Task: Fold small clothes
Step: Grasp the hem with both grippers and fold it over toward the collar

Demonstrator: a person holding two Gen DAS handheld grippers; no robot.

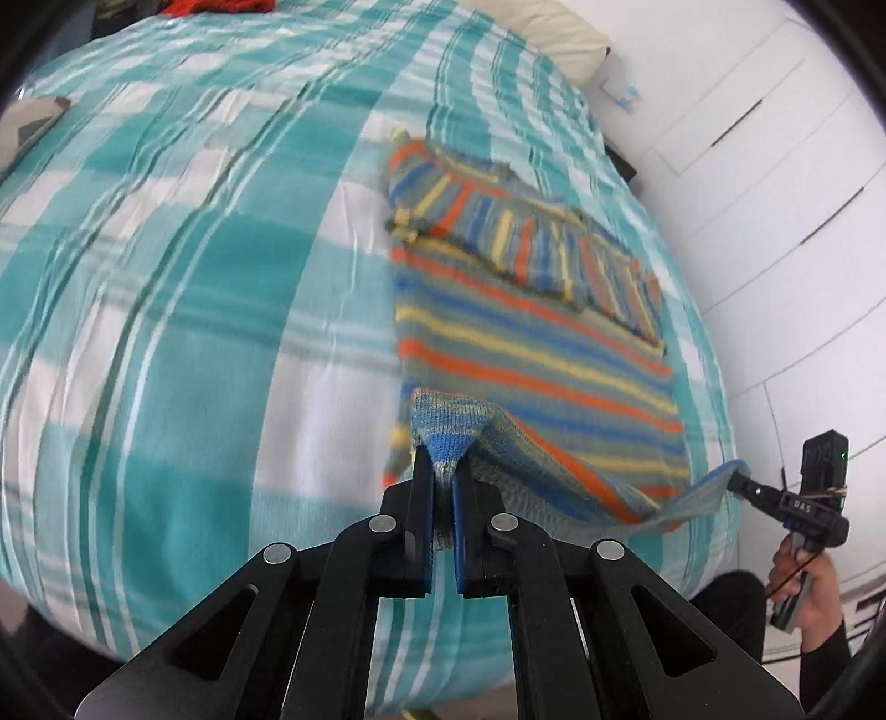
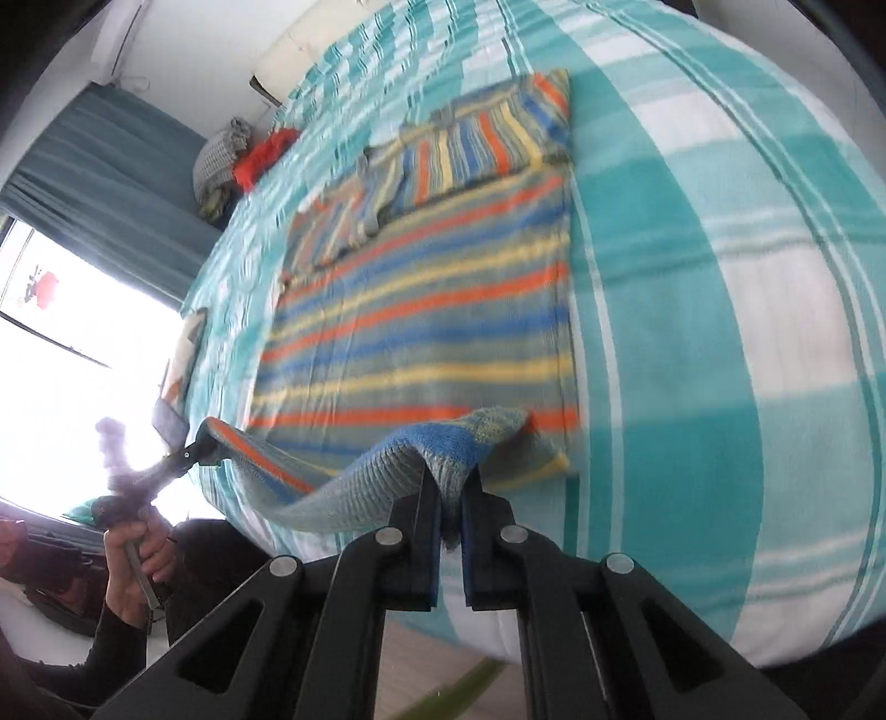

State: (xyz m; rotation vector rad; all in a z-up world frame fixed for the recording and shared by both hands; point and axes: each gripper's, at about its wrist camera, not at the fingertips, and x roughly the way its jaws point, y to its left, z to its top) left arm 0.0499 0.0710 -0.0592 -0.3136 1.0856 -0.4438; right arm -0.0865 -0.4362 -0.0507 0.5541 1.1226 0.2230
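Observation:
A small knitted sweater [image 1: 531, 343] with orange, blue, yellow and grey stripes lies flat on the bed, its sleeves folded across the chest [image 2: 470, 149]. My left gripper [image 1: 443, 471] is shut on one corner of the sweater's bottom hem and holds it lifted off the bed. My right gripper [image 2: 449, 482] is shut on the other hem corner [image 2: 443, 448], also lifted. The hem hangs slack between the two grippers. The right gripper also shows in the left wrist view [image 1: 742, 479], and the left gripper shows in the right wrist view [image 2: 194, 451].
The bed has a teal and white plaid cover [image 1: 194, 277]. A pillow [image 1: 548, 33] lies at the head. A pile of grey and red clothes [image 2: 243, 155] sits at the far edge by the blue curtain [image 2: 111, 183]. White cabinet doors [image 1: 775, 166] stand beside the bed.

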